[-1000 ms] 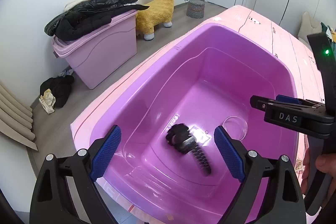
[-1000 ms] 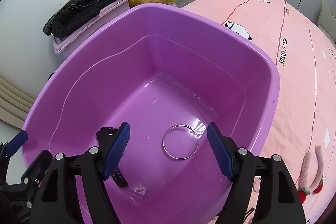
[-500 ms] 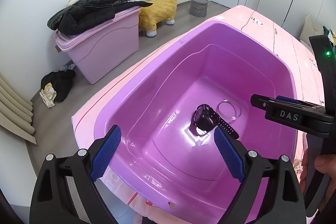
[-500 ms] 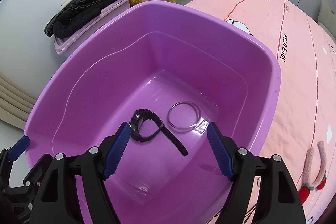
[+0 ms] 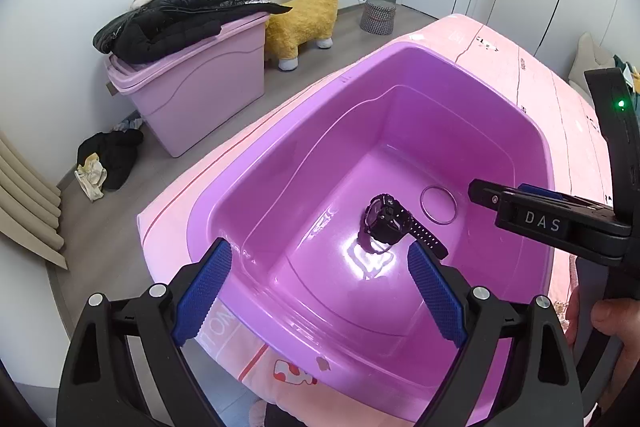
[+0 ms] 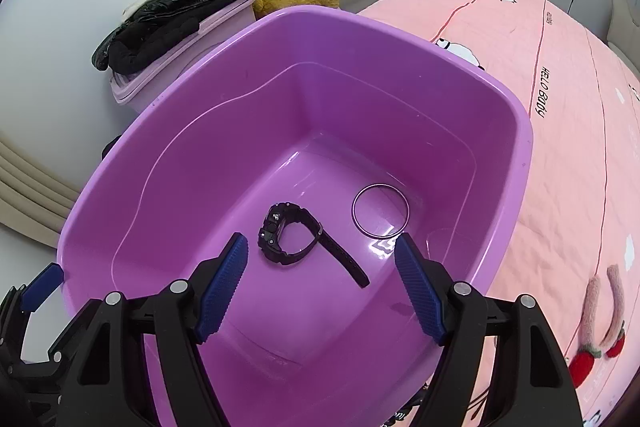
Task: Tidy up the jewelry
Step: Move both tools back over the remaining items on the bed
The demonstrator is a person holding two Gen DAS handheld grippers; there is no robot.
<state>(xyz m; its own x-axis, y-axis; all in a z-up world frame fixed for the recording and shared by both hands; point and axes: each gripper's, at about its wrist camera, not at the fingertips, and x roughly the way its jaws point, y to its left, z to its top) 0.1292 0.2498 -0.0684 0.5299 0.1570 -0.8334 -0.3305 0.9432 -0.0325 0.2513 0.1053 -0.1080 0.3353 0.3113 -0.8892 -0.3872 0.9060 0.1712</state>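
Observation:
A purple plastic tub (image 5: 280, 131) (image 6: 516, 131) stands on a pink bedspread. On its floor lie a black wristwatch (image 5: 390, 221) (image 6: 292, 235) and, to its right, a thin silver bangle (image 5: 438, 205) (image 6: 380, 210). My left gripper (image 5: 320, 291) is open and empty, above the tub's near rim. My right gripper (image 6: 320, 289) is open and empty, above the tub's near side; it also shows at the right of the left wrist view (image 5: 540, 219).
The pink bedspread (image 6: 560, 75) stretches right. Red-and-pink felt pieces (image 6: 596, 327) lie on it at the lower right. On the floor to the left stand a pink storage bin (image 5: 192, 95) with black jackets on top, a yellow alpaca toy (image 5: 312, 7) and a checked basket (image 5: 378, 17).
The watch dropped into the tub and came to rest beside the bangle. Both grippers have pulled back and up from the tub floor and stay open.

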